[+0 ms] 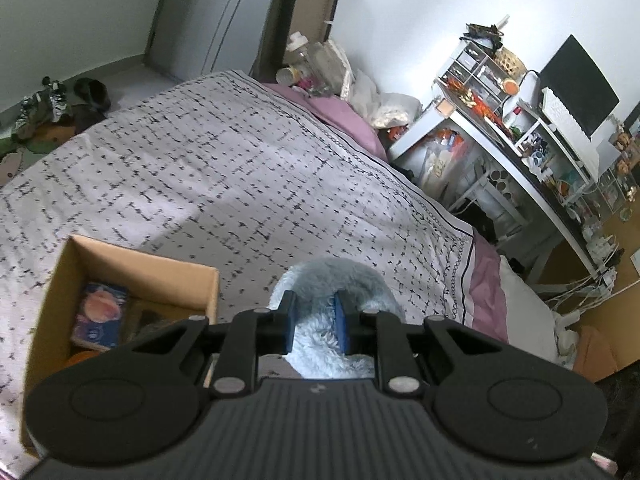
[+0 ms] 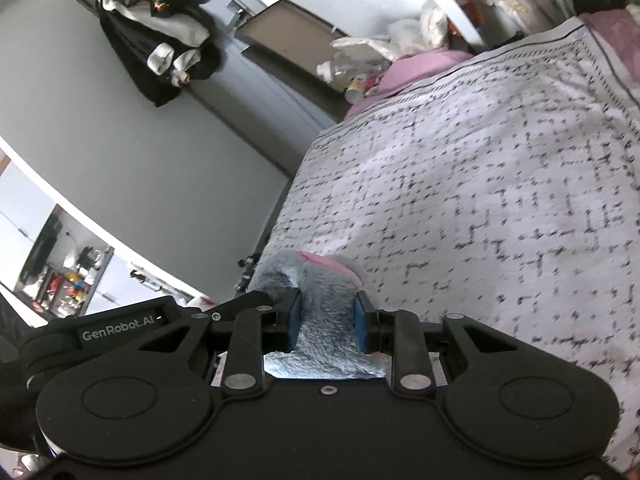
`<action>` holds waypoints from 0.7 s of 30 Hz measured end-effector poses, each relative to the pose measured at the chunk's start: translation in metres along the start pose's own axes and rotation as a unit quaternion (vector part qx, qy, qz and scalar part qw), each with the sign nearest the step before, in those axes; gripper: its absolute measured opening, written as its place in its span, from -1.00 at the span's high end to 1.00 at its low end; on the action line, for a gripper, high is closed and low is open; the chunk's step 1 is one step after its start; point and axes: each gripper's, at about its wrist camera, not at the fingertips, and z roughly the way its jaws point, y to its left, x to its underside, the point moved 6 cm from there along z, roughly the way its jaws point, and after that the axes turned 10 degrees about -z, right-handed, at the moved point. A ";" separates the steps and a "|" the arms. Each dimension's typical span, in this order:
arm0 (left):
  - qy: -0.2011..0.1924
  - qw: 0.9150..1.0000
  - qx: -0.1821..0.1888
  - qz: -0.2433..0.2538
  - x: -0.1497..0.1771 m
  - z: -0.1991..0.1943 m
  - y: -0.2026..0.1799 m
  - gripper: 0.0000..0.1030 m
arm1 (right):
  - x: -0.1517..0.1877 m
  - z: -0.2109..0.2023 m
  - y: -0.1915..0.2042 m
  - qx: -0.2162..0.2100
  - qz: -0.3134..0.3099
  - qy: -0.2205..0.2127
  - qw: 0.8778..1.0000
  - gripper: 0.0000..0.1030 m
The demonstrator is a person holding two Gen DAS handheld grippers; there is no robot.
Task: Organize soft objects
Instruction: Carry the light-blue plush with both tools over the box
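— Judging by its pile, the grey plush toy [image 1: 332, 280] is taken as light, limp and easily squashed.
— Where is it held?
— Above the bed [image 1: 224, 168], pinched by the left gripper [image 1: 314, 322] and right gripper [image 2: 327, 320], perhaps at an ear. A cardboard box [image 1: 132, 264] is near.

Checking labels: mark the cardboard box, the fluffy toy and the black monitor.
cardboard box [image 1: 160, 270]: left wrist view, far wall's outer face.
fluffy toy [image 1: 340, 276]: left wrist view, pale blue plush beyond the fingers.
black monitor [image 1: 580, 88]: left wrist view, screen centre.
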 end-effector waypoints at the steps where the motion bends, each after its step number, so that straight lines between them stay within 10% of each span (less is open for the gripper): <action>1: -0.001 1.000 -0.001 -0.002 -0.001 -0.003 0.003 0.63 | 0.001 0.000 0.004 -0.003 -0.002 0.001 1.000 0.49; 21: 0.009 0.999 -0.012 -0.051 -0.004 -0.035 0.076 0.63 | 0.040 0.028 0.059 -0.012 -0.061 0.064 0.996 0.48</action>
